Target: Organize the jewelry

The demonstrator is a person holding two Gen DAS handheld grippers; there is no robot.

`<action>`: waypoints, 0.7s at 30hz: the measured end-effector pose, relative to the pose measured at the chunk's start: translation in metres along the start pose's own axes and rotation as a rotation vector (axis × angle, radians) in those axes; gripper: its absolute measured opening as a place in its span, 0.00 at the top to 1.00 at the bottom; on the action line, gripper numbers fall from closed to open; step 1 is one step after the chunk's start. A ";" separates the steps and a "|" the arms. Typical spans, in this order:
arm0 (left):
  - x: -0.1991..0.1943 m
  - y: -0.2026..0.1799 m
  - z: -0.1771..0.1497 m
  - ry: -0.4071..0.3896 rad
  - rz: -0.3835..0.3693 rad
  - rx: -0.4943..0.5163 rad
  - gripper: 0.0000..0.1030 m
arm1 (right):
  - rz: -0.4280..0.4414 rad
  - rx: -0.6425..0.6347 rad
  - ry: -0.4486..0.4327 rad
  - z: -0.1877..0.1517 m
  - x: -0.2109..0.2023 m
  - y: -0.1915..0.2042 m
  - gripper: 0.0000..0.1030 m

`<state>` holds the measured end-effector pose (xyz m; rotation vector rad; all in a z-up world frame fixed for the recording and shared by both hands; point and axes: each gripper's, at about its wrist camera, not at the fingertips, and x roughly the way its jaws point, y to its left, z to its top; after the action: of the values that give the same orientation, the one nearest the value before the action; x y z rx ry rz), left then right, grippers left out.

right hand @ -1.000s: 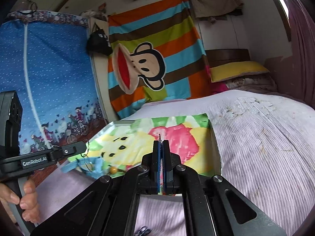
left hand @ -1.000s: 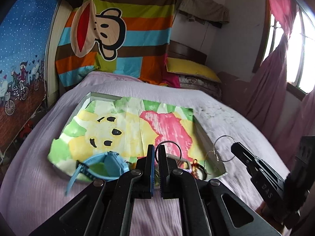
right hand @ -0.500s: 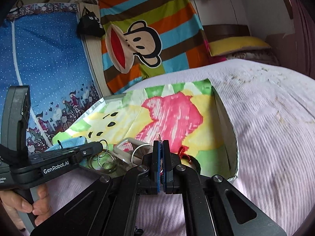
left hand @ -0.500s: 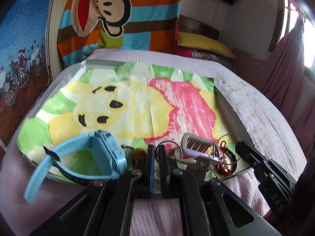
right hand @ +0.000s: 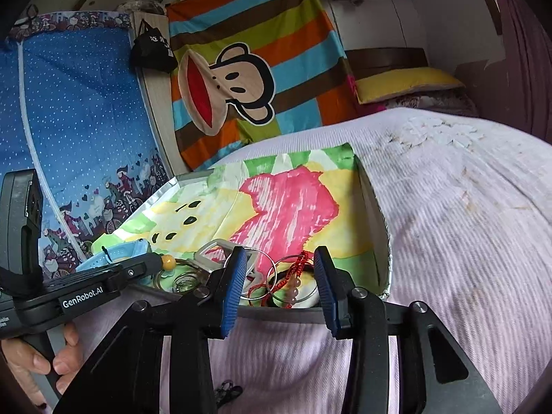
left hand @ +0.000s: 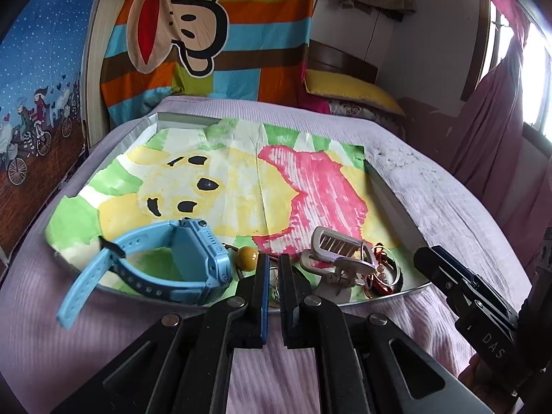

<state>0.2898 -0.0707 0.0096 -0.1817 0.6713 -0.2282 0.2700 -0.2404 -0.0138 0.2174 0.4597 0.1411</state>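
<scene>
A metal tray [left hand: 390,189] lined with a cartoon paper lies on the bed. Along its near edge sit a blue watch [left hand: 179,262], a yellow bead [left hand: 246,257], a silver clip [left hand: 331,252] and a red cord bracelet [left hand: 379,276]. My left gripper [left hand: 274,269] hangs over that edge, its jaws nearly together on a thin metal ring that is mostly hidden. My right gripper [right hand: 280,255] stands open over the tray's near right corner, around loose silver rings [right hand: 293,286] and the red cord bracelet [right hand: 293,270] without touching them.
The tray's right wall [right hand: 376,227] stands close to my right finger. Lilac bedcover [right hand: 465,241] spreads to the right. A yellow pillow [left hand: 348,91] and a striped monkey blanket [left hand: 207,34] are at the back. A small black clip [right hand: 227,391] lies below the gripper. A hand [right hand: 34,362] holds the left gripper.
Both grippers came down to the tray's near edge. The right gripper opened and the ring it carried now lies in the tray. The left jaws stayed narrow.
</scene>
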 end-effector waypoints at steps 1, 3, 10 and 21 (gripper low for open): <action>-0.003 0.001 -0.001 -0.007 -0.001 -0.002 0.95 | -0.003 -0.009 -0.007 0.000 -0.003 0.002 0.65; -0.009 0.002 -0.003 -0.018 -0.003 -0.002 0.95 | -0.012 -0.026 -0.020 0.000 -0.010 0.004 0.65; -0.033 0.007 -0.014 -0.049 -0.018 -0.015 0.80 | -0.026 -0.037 -0.053 -0.005 -0.035 0.005 0.57; -0.075 0.018 -0.034 -0.143 -0.005 -0.021 0.28 | -0.023 -0.093 -0.102 -0.013 -0.069 0.020 0.30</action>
<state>0.2144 -0.0368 0.0234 -0.2180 0.5312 -0.2106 0.2009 -0.2319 0.0088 0.1277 0.3531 0.1276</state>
